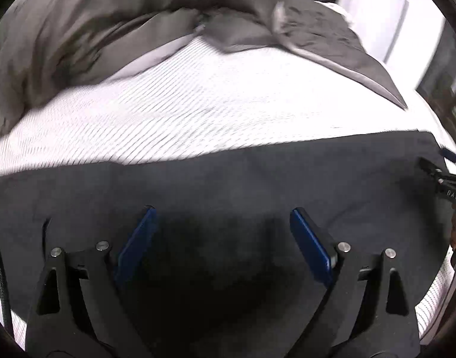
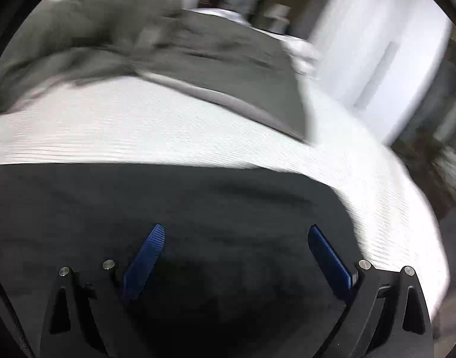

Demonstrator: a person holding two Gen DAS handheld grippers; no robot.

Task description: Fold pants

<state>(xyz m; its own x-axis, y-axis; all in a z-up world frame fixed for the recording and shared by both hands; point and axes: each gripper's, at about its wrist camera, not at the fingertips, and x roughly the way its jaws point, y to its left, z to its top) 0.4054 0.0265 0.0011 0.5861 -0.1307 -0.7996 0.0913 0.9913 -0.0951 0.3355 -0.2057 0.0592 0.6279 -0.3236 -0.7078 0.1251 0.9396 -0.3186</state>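
Dark pants (image 1: 228,185) lie flat across the near part of a white ribbed bedsheet (image 1: 183,110). My left gripper (image 1: 223,211) hovers over them, open, its blue pads wide apart with nothing between. At the right edge of the left wrist view the tip of the other gripper (image 1: 436,173) pokes in over the pants. In the right wrist view the same pants (image 2: 168,197) fill the lower half, their right end curving down toward the sheet (image 2: 377,197). My right gripper (image 2: 236,229) is open above the cloth, holding nothing. Both views are motion-blurred.
A crumpled grey duvet (image 1: 93,24) and a grey pillow (image 1: 317,29) are heaped at the far side of the bed. White walls or doors (image 2: 377,44) stand beyond on the right. The bed's right edge (image 2: 430,253) drops off to a dark floor.
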